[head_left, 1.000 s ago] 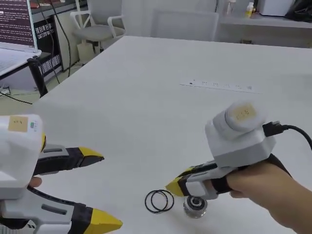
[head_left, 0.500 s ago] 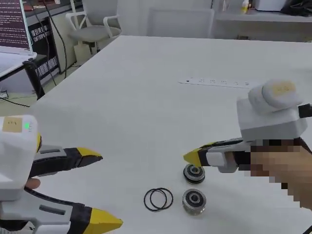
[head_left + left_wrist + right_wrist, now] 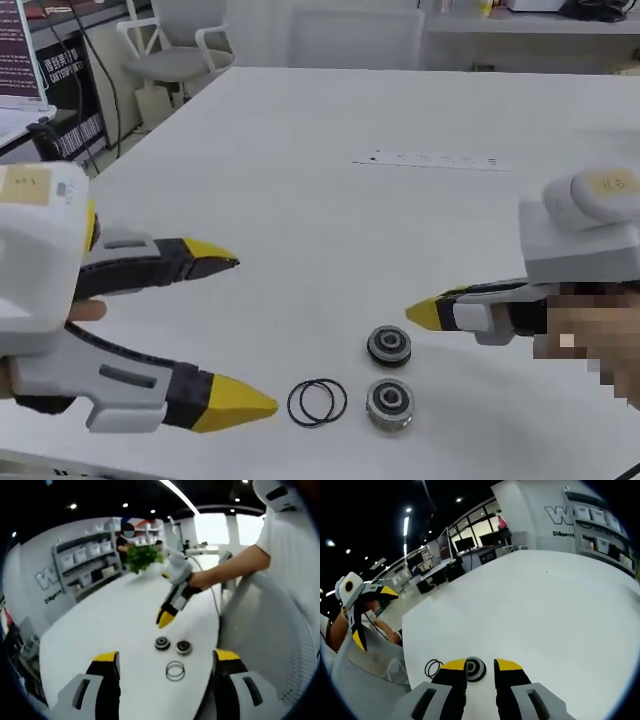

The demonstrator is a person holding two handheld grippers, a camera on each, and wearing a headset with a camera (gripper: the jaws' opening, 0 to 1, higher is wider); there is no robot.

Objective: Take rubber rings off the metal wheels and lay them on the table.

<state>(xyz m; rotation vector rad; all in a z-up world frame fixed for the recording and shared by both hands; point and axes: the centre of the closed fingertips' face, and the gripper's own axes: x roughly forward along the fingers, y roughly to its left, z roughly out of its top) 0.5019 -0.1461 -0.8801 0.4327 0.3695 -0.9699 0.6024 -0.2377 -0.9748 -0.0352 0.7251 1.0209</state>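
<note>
Work laid out on the white table [image 3: 300, 190], both tools empty.
In the head view the left gripper [image 3: 255, 333] sits at 8 o'clock with its jaws spread wide. The right gripper [image 3: 415, 313] is at 3 o'clock, jaws a narrow gap apart. The far metal wheel [image 3: 389, 345] lies at 12 o'clock of the near metal wheel [image 3: 390, 402]. The overlapping rubber rings [image 3: 317, 401] lie flat at its 9 o'clock, just beside it.

White table [image 3: 300, 180], two metal wheels [image 3: 389, 345], rubber rings [image 3: 317, 402]
</note>
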